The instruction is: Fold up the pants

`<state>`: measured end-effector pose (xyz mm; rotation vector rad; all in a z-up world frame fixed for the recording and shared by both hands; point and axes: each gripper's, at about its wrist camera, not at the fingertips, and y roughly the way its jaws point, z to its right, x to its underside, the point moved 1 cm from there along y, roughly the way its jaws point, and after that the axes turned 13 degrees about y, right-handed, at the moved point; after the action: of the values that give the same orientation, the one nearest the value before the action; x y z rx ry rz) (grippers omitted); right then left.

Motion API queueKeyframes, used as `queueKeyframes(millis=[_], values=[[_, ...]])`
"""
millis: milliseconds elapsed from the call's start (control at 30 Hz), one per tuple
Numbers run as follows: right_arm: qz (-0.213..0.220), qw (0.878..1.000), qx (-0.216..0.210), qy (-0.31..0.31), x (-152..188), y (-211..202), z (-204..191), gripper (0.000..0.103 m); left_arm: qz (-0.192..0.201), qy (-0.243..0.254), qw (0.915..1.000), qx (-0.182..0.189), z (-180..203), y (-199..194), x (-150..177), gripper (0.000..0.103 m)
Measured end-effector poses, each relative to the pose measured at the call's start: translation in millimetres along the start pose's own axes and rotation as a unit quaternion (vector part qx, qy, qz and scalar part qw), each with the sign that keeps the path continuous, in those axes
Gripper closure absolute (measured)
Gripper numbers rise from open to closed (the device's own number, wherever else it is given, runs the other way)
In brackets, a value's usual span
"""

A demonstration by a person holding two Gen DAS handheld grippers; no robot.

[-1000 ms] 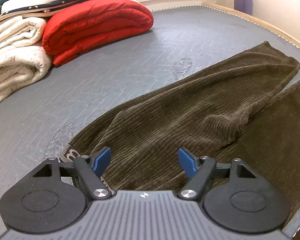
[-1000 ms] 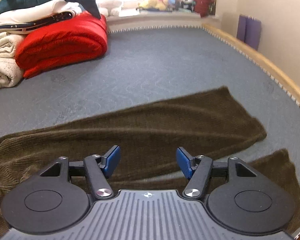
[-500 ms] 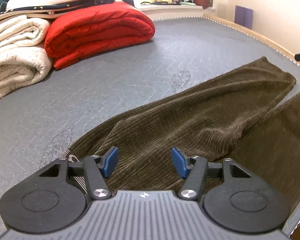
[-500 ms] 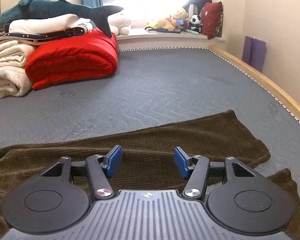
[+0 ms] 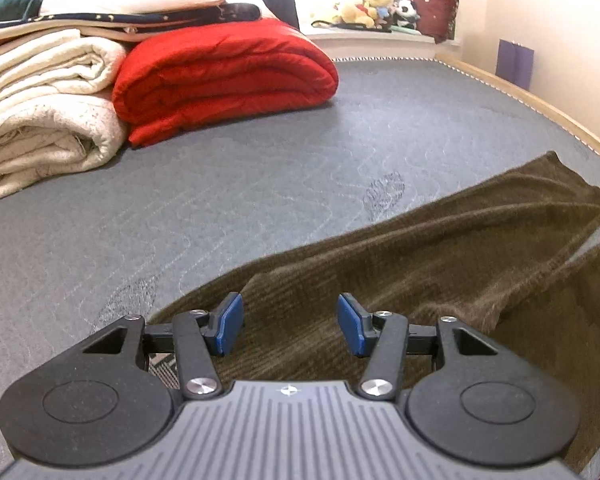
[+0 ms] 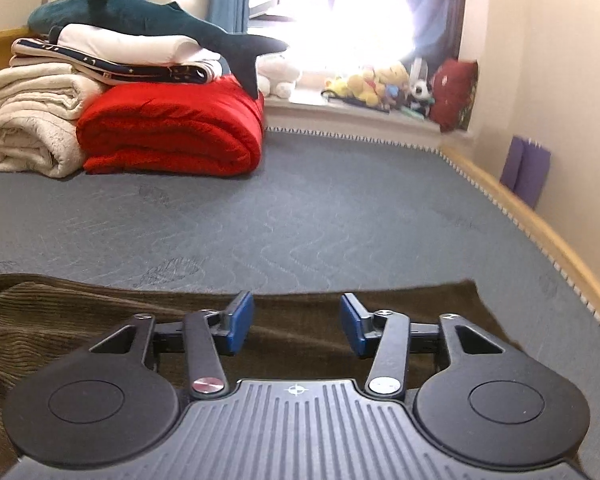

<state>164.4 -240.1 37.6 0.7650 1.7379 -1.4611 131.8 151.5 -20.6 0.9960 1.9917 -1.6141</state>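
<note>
Dark brown corduroy pants (image 5: 440, 256) lie spread on the grey mattress (image 5: 220, 200), with the legs running toward the right in the left wrist view. My left gripper (image 5: 290, 322) is open and empty, low over the waist end of the pants. In the right wrist view the pants (image 6: 60, 320) lie across the bottom, with one leg end reaching the right. My right gripper (image 6: 296, 322) is open and empty, low over that leg near its far edge.
A folded red quilt (image 5: 220, 76) and rolled cream blankets (image 5: 48, 120) are stacked at the back left, with a plush shark (image 6: 140, 24) on top. A wooden bed rail (image 6: 540, 232) runs along the right. Soft toys (image 6: 380, 84) sit on the window sill.
Both grippers have tilted up and dropped lower toward the pants, so more of the room shows. Both stay open, their jaws a little narrower than before. The pants have not moved.
</note>
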Motion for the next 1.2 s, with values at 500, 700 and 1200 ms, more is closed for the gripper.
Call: queueKeyframes(millis=[500, 700, 1200], values=[[0.024, 0.999, -0.021, 0.025, -15, 3, 4, 0.034, 0.004, -0.153, 0.9868, -0.053, -68, 15, -14, 0.043], [-0.015, 0.998, -0.047, 0.032, -21, 5, 7, 0.033, -0.033, -0.115, 0.9927, -0.015, -73, 69, -25, 0.043], [-0.058, 0.997, -0.031, 0.046, -18, 16, 40, 0.076, -0.133, -0.075, 0.9847, 0.083, -79, 197, -11, 0.074]])
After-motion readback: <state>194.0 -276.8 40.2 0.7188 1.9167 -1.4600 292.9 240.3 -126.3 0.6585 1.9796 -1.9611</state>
